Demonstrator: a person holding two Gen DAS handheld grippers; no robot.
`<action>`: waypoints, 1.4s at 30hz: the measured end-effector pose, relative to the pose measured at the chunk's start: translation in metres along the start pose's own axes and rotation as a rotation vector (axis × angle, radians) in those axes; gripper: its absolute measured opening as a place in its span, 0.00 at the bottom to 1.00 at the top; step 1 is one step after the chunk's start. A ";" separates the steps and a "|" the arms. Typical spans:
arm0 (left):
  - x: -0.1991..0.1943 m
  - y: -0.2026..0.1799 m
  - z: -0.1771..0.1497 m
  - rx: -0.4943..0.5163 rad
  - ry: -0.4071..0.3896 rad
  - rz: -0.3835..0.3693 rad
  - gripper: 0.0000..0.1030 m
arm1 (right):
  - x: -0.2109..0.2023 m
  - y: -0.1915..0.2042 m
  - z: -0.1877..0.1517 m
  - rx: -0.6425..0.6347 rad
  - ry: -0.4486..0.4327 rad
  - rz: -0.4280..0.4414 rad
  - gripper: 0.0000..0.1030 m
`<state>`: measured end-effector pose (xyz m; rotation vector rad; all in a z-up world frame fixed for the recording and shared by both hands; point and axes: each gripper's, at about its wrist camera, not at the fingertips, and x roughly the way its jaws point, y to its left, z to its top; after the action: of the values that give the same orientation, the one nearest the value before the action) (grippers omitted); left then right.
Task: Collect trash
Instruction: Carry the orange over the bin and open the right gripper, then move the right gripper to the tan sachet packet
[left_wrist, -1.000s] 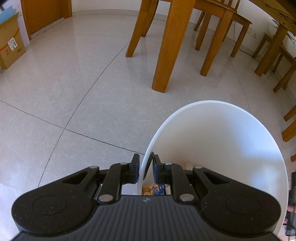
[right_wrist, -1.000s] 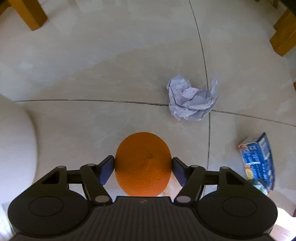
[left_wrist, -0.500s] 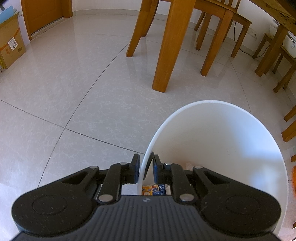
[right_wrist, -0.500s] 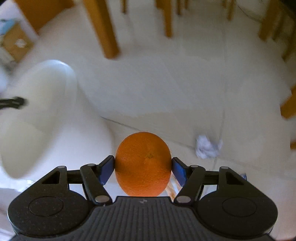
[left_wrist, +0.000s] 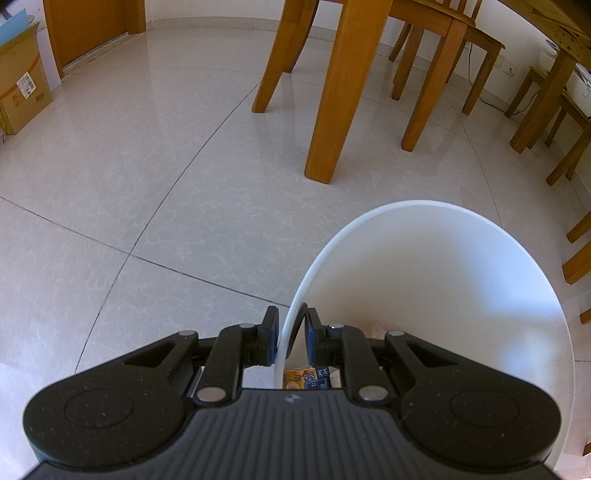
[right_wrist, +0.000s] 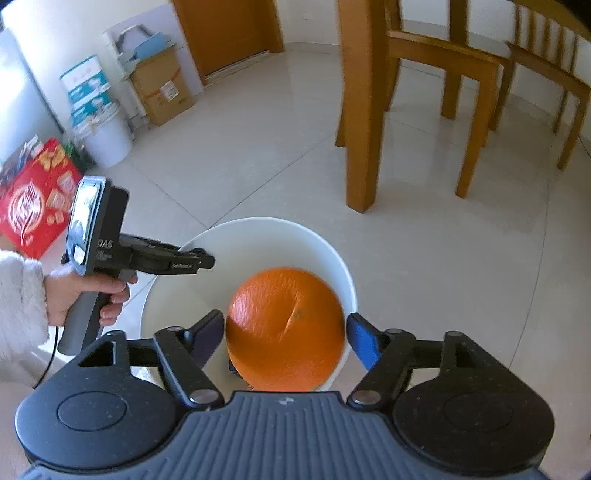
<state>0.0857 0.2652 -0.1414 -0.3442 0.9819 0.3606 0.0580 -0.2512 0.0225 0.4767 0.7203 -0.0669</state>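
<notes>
The orange (right_wrist: 286, 328) is seen between the spread fingers of the right gripper (right_wrist: 286, 334), directly above the open white bin (right_wrist: 258, 229); the right finger stands clear of the peel, and contact on the left cannot be told. If released off-centre, the round, dimpled fruit could strike the thin, smooth plastic rim and roll away across the glossy tiled floor (left_wrist: 184, 166). The bin's rim is pinched by the left gripper (left_wrist: 288, 334), so tipping is judged unlikely unless that pinch slips. A small printed carton (left_wrist: 304, 378) lies inside the bin.
</notes>
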 end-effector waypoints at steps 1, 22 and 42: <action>0.000 0.000 0.000 0.001 0.000 0.000 0.13 | 0.000 0.003 0.000 -0.017 0.003 -0.003 0.88; -0.002 -0.001 -0.001 0.002 -0.002 0.006 0.13 | 0.041 -0.097 -0.117 -0.087 -0.036 -0.130 1.00; -0.001 0.001 0.002 -0.004 -0.001 0.007 0.13 | 0.194 -0.170 -0.225 0.019 0.369 -0.054 1.00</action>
<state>0.0863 0.2665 -0.1391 -0.3442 0.9818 0.3691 0.0278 -0.2831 -0.3165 0.4933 1.0958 -0.0368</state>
